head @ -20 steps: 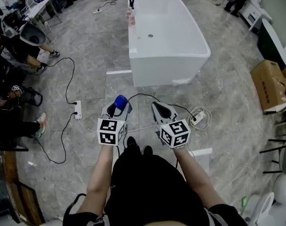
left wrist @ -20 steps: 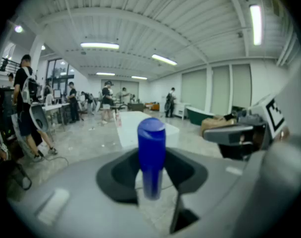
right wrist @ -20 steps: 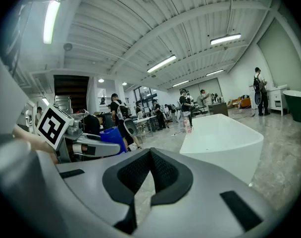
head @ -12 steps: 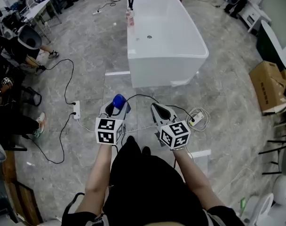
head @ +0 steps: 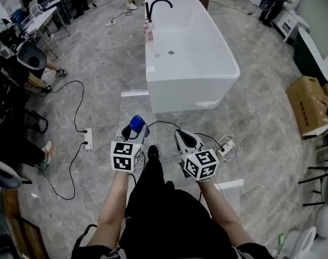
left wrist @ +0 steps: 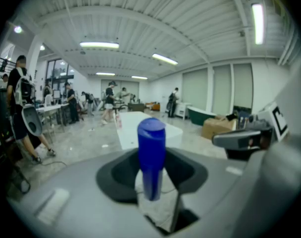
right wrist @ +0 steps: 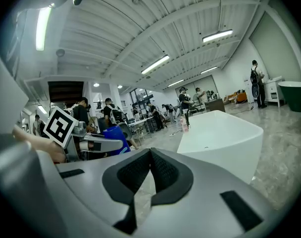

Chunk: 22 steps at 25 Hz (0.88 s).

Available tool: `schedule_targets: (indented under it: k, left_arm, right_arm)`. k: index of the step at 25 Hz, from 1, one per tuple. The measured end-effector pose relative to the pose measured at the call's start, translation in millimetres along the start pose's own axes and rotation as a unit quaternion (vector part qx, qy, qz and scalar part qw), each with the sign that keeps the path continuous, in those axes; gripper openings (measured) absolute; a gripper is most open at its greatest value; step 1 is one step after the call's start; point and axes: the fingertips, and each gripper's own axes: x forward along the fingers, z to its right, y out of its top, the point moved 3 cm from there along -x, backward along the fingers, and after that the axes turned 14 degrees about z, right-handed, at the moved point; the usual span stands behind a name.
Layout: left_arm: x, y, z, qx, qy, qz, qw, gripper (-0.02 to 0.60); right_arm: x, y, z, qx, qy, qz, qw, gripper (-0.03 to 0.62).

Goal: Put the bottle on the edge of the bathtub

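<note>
A blue bottle [head: 137, 123] stands upright between the jaws of my left gripper [head: 134, 130], which is shut on it; the left gripper view shows the bottle [left wrist: 151, 157] rising from between the dark pads. My right gripper [head: 185, 139] is shut with nothing between its pads, and the right gripper view shows its pads [right wrist: 151, 175] pressed together. The white bathtub [head: 207, 85] stands on the floor ahead of both grippers, some way off, with a black tap [head: 156, 4] and a small pink bottle [head: 148, 31] at its far left rim.
Black cables and a white power strip [head: 88, 139] lie on the grey stone floor to the left; a coiled white cable [head: 229, 144] lies to the right. Cardboard boxes [head: 309, 104] stand at the right. People and desks [head: 24, 42] fill the far left.
Both grippers and the view have shifted slightly forward toward the bathtub; the blue bottle stays held in the left gripper.
</note>
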Motion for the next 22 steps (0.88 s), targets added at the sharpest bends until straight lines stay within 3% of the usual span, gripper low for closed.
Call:
schedule_targets:
  k: [22]
  left_arm:
    - [195,9,-145,-0.011,-0.058,-0.023,0.998,0.156]
  right_arm:
    - [233,7,65,0.009,-0.01,-0.025,1.0,0.003]
